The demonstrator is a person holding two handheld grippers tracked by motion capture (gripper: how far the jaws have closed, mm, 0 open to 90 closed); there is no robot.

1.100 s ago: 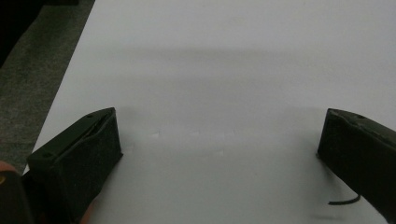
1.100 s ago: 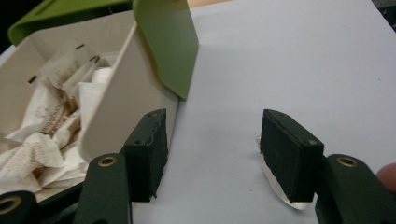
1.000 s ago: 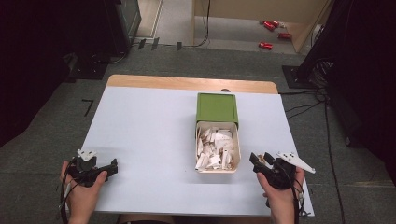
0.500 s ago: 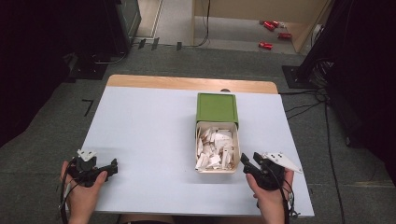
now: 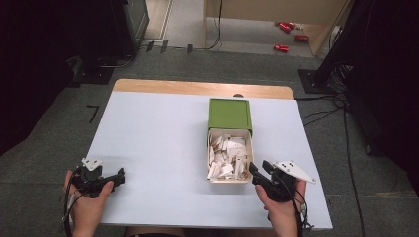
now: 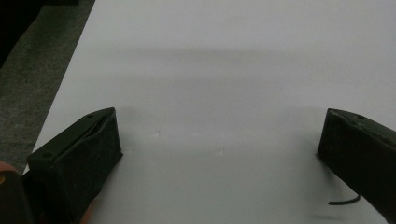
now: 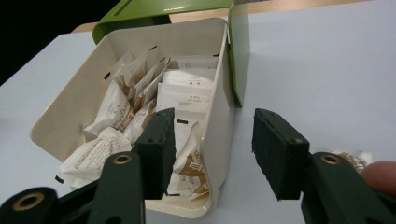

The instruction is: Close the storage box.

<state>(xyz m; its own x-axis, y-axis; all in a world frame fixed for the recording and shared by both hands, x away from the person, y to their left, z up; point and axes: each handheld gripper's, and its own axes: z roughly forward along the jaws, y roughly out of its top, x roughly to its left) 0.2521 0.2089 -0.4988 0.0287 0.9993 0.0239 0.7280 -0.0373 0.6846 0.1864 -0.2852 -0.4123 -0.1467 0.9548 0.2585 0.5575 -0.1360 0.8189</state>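
A green box stands mid-table with its cream drawer pulled out toward me. The drawer holds several white and brown sachets. My right gripper is at the drawer's front right corner. In the right gripper view its jaws straddle the drawer's right wall, one pad over the sachets and the other outside. They have just been closing, but neither pad touches the wall, so the right gripper is open. My left gripper rests at the table's near left, open and empty.
The white tabletop has a bare wooden strip along its far edge. A crumpled sachet lies beside my right jaw near a fingertip. Cables trail on the grey floor to the right, and dark equipment stands at both sides.
My right gripper has shifted left to the drawer's front right corner and its jaws have narrowed. The left gripper has stayed put.
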